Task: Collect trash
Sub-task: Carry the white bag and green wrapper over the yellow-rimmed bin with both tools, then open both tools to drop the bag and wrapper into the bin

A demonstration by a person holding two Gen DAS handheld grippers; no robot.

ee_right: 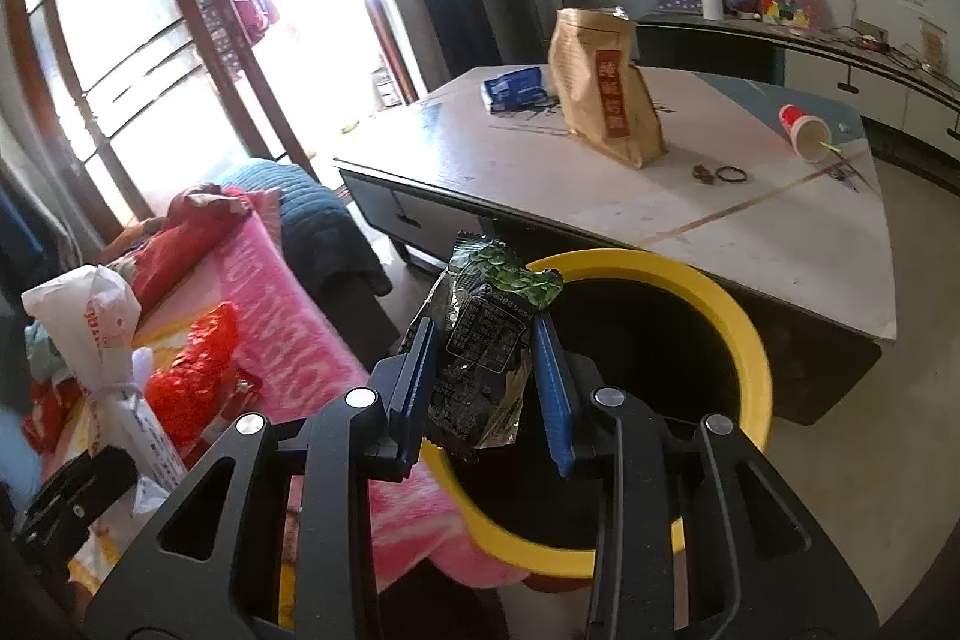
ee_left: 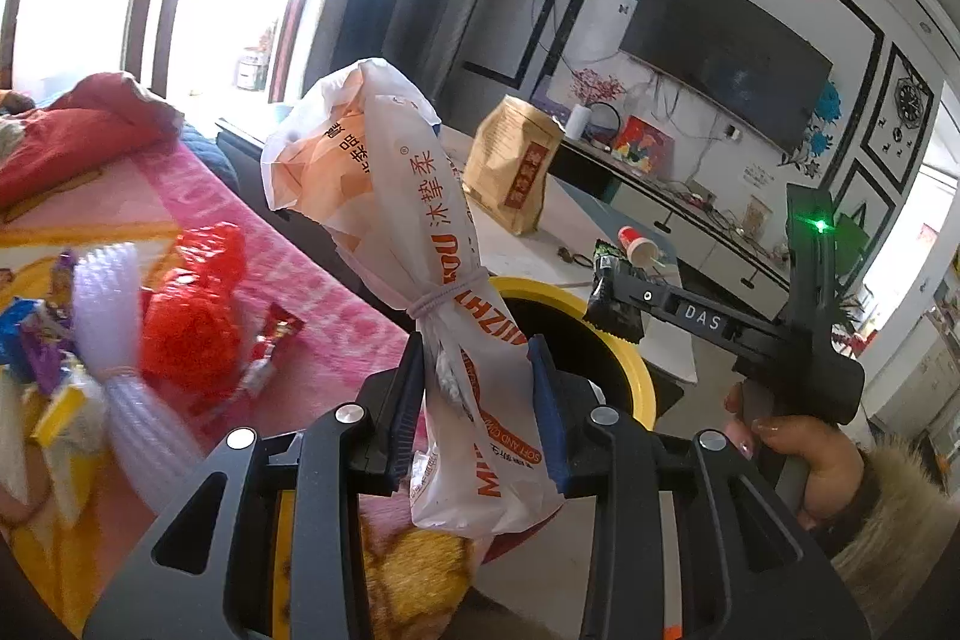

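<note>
Yellow bin [ee_right: 744,334] below; left jaws clamp upright tissue bag [ee_left: 420,232], right jaws clamp upright snack packet [ee_right: 486,340].

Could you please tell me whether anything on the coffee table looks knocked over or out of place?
Yes: a red-and-white paper cup lies tipped on its side near the far corner of the coffee table, its open mouth facing the camera. The brown paper bag beside it stands upright.

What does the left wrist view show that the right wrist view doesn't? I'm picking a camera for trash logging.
Left only: the wall TV and the hand holding the right gripper.
Right only: a blue packet on the table.
Both: the yellow bin, white bag in the left gripper, green wrapper, brown paper bag, red cup.
</note>
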